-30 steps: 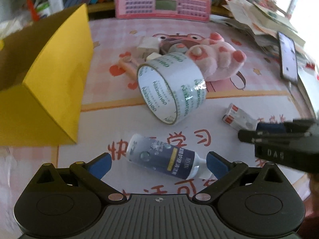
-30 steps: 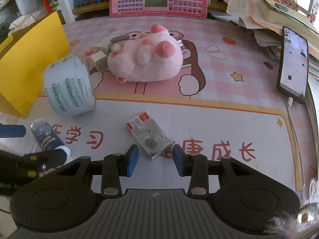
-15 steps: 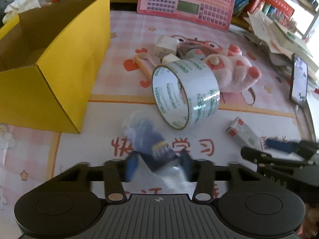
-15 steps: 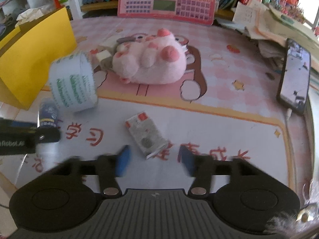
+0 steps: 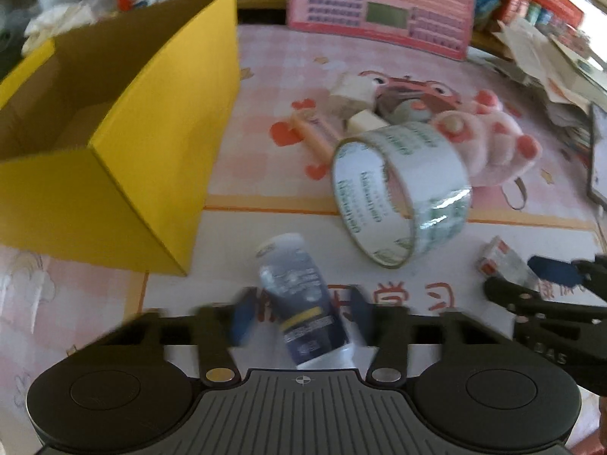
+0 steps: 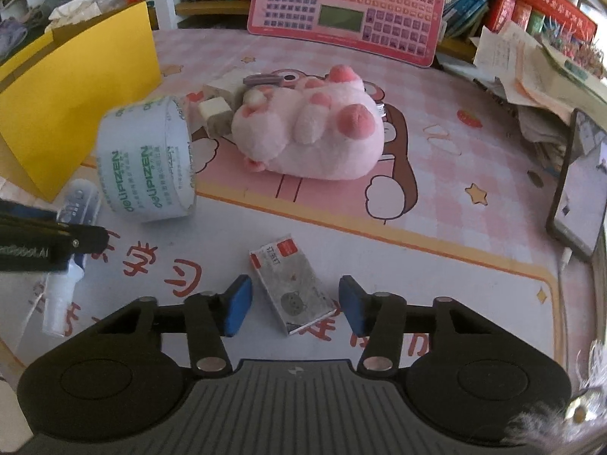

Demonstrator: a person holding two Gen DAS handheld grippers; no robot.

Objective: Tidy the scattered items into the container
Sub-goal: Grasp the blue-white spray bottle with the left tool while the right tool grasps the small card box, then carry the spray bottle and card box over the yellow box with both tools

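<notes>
Now my left tool (image 5: 299,313) has just closed onto the tube (image 5: 299,295), lifted beside the yellow box (image 5: 125,159). My right tool (image 6: 292,303) has been closing, pads still clear of the small packet (image 6: 290,284) lying on the worktop (image 6: 436,265).

Left gripper (image 5: 301,316) closed around the tube (image 5: 303,303); right gripper (image 6: 294,305) opened wider than before

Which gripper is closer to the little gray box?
Right. The right gripper has its fingers on either side of the little gray box; the left gripper is off by the tube.
</notes>
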